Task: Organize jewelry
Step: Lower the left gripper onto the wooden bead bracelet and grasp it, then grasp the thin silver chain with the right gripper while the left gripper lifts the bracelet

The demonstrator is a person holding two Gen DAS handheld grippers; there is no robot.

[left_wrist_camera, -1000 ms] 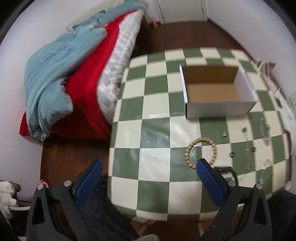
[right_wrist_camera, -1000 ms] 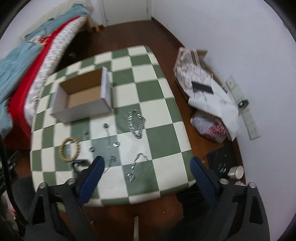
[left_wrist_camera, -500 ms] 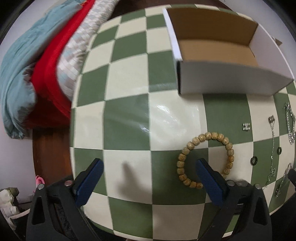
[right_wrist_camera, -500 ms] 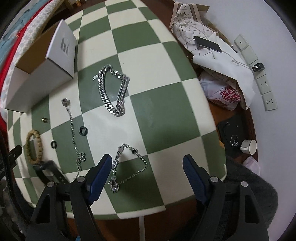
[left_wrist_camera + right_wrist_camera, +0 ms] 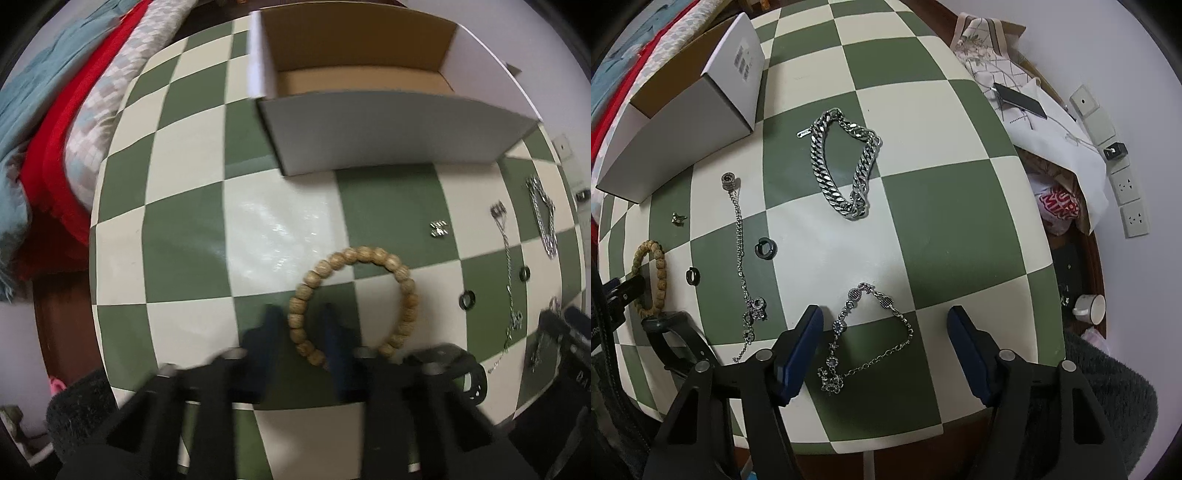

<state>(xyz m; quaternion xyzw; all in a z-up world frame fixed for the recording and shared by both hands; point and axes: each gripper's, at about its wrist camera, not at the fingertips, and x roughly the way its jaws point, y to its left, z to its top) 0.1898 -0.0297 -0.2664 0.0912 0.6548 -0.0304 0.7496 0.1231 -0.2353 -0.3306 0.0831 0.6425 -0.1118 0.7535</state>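
A wooden bead bracelet point(image 5: 354, 306) lies on the checkered table point(image 5: 184, 236). My left gripper point(image 5: 301, 343) is blurred and its fingers straddle the bracelet's left side, nearly closed on it. An open white cardboard box point(image 5: 369, 122) stands behind. In the right wrist view my right gripper point(image 5: 884, 350) is open over a thin charm bracelet point(image 5: 868, 339). A heavy silver chain point(image 5: 842, 162), a thin chain point(image 5: 742, 258), two black rings point(image 5: 765, 248) and small studs point(image 5: 677, 218) lie around. The bead bracelet point(image 5: 652, 273) shows at far left.
A bed with red and blue blankets point(image 5: 55, 122) is left of the table. Bags and cloth point(image 5: 1034, 122), wall sockets point(image 5: 1126, 192) and a cup point(image 5: 1089, 308) lie right of the table on the floor. A black strap point(image 5: 672, 339) sits at the table's near edge.
My left gripper has moved forward to the bead bracelet and its fingers have closed in around its left side. My right gripper has lowered over the charm bracelet, still open.
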